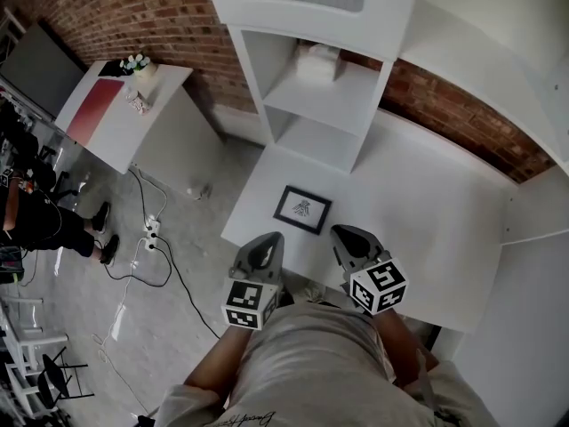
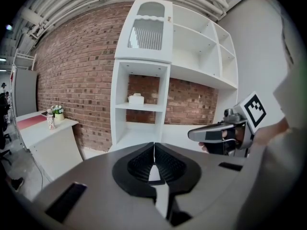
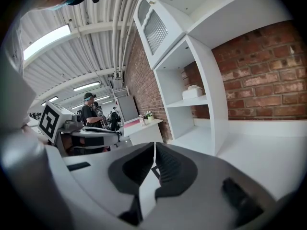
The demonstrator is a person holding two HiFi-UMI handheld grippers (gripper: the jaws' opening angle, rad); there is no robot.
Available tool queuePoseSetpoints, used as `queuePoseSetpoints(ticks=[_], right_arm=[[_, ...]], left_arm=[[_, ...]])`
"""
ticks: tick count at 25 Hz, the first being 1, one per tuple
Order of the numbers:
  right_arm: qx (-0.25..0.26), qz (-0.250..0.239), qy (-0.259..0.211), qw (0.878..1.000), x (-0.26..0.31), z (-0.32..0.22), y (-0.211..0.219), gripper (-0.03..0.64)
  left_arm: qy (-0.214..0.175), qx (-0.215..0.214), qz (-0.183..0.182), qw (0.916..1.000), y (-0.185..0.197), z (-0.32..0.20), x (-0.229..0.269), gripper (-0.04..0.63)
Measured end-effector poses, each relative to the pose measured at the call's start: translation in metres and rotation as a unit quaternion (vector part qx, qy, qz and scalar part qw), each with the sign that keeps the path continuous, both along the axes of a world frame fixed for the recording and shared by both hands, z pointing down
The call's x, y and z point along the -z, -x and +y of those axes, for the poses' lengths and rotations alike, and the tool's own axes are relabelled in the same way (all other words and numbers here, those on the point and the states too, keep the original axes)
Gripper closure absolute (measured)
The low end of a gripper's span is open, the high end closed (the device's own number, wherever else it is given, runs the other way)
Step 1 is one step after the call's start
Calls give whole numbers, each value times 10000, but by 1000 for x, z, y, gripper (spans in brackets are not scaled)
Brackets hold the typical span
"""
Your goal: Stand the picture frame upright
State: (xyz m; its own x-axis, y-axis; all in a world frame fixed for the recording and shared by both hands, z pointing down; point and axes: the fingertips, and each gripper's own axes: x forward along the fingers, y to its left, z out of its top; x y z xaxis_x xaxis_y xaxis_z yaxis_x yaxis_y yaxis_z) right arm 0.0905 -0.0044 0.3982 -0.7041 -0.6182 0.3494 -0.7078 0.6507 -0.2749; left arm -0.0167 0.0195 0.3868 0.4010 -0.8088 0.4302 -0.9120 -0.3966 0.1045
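Observation:
A small black picture frame (image 1: 302, 209) lies flat on the white table (image 1: 427, 229), near its left front corner. My left gripper (image 1: 264, 249) hovers at the table's front edge, just short of the frame, with its jaws shut and nothing between them. My right gripper (image 1: 348, 239) is beside it, to the right of the frame, also shut and empty. In the left gripper view my left gripper (image 2: 154, 147) shows its jaws pressed together, and the right gripper (image 2: 216, 134) passes at the right. In the right gripper view a corner of the frame (image 3: 155, 170) peeks between the jaws of my right gripper (image 3: 154, 146).
A white shelf unit (image 1: 324, 78) stands at the back left of the table, with a small white box (image 1: 316, 60) on one shelf. A brick wall (image 1: 151, 16) runs behind. Left of the table are a low white desk (image 1: 124, 105) and floor cables (image 1: 151, 238). A person (image 1: 36, 221) sits at the far left.

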Motion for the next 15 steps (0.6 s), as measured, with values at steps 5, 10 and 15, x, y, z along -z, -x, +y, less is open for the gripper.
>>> queuePoseSetpoints(ticks=[5,10,15], right_arm=[[-223,25,98,9997,-6,-5,1,588],[-441,72,172,9989,-12,-16,3,588],[-699,135,318,9970,-26,-29,7,588]], left_arm=[[85,-210,21,9997,2,-7,-4,580],[129,-410,41,9991,8,-27,-10,580],[286,-610,82,9977,19,-44,-21,580]])
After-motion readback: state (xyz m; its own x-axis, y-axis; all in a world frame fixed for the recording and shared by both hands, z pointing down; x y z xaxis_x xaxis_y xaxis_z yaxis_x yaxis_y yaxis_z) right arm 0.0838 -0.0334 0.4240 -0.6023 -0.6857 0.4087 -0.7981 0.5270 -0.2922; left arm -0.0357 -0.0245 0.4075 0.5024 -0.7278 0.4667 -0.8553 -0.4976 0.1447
